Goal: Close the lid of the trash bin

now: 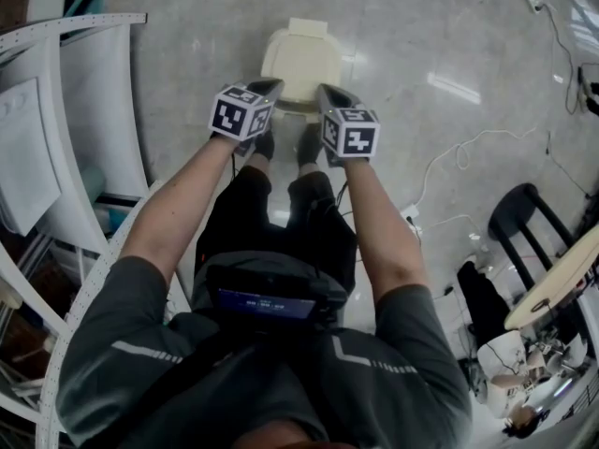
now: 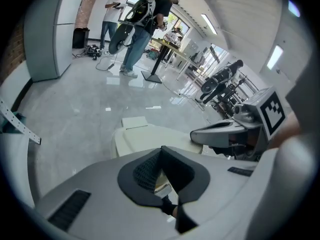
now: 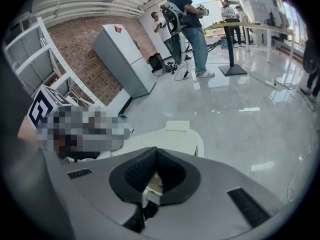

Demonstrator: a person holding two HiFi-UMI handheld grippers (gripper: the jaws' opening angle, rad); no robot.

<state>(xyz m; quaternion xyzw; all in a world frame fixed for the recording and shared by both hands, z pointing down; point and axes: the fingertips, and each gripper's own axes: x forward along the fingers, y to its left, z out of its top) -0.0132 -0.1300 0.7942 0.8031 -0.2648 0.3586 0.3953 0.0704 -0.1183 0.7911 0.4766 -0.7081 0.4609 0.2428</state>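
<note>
Your left gripper [image 1: 270, 86] and right gripper [image 1: 325, 92] are both clenched on nothing. Their tips sit side by side at the near edge of the bin [image 1: 281, 56] — its lid [image 1: 304, 64] lies flat, down.

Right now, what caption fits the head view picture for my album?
A person holds the left gripper and right gripper side by side over the cream trash bin, jaws shut.

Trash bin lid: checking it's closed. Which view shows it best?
Head view: it looks down on the lid, nearly whole, lying flat. Both gripper views show it obliquely, partly behind the left tool and right tool.
</note>
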